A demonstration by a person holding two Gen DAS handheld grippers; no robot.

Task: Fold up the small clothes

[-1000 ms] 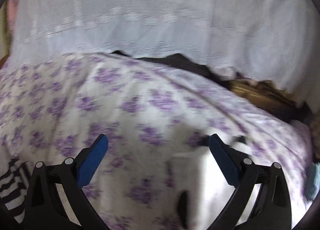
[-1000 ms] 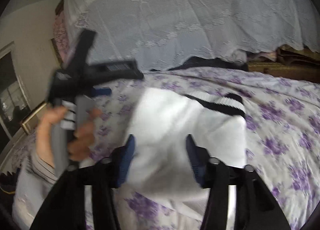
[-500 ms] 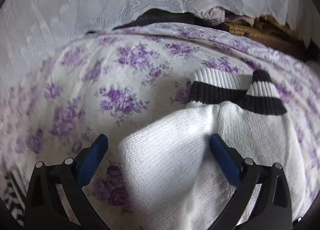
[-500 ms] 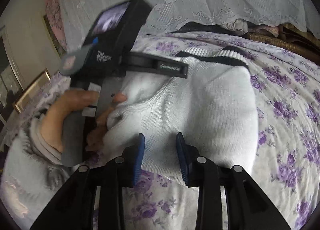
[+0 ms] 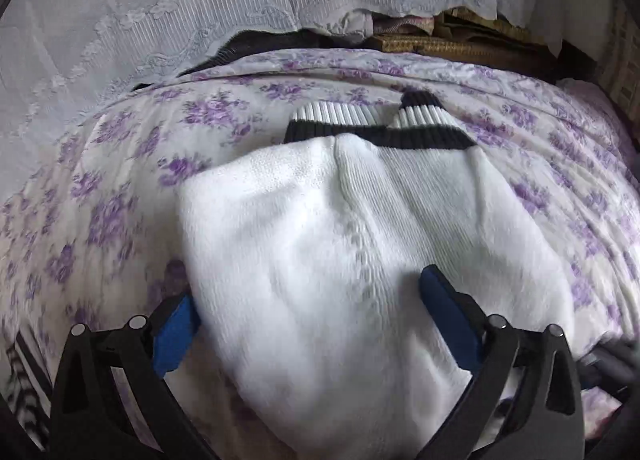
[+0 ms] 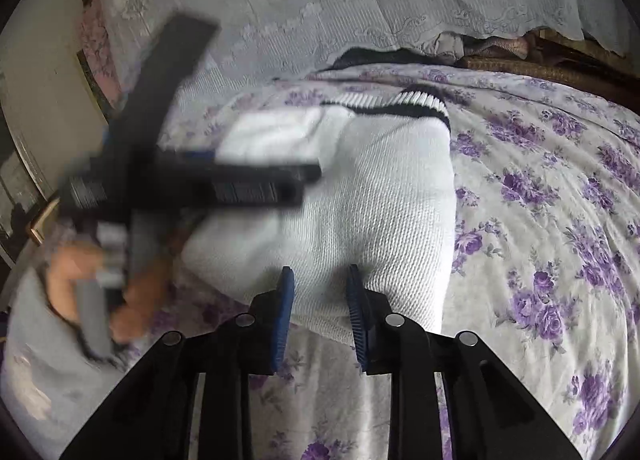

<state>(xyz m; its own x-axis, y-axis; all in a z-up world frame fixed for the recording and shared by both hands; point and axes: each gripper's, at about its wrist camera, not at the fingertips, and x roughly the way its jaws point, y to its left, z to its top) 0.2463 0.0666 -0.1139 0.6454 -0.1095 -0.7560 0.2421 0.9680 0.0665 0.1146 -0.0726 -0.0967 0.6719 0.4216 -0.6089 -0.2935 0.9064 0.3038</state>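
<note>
A white knit sweater (image 5: 320, 240) with a black-and-white ribbed hem (image 5: 380, 127) lies bunched on the purple-flowered bedspread (image 5: 120, 199). My left gripper (image 5: 312, 320) hovers low over its near part, jaws wide open, one blue pad at the sweater's left edge and the other on top of the knit. In the right wrist view the sweater (image 6: 380, 187) fills the middle. My right gripper (image 6: 320, 300) has narrow jaws that are closing, with the sweater's near edge between the pads. A hand (image 6: 132, 292) holds the blurred left tool over the sweater's left side.
A white lace cover (image 5: 200, 19) hangs across the back. Dark cloth (image 5: 260, 47) and woven wicker pieces (image 5: 460, 43) lie under its edge. A black-and-white striped garment (image 5: 20, 372) sits at the near left. A framed panel (image 6: 36, 227) leans at the far left.
My left gripper swung over and sank toward the sweater, which now fills its view. My right gripper's jaws narrowed around the sweater's near edge and came slightly closer.
</note>
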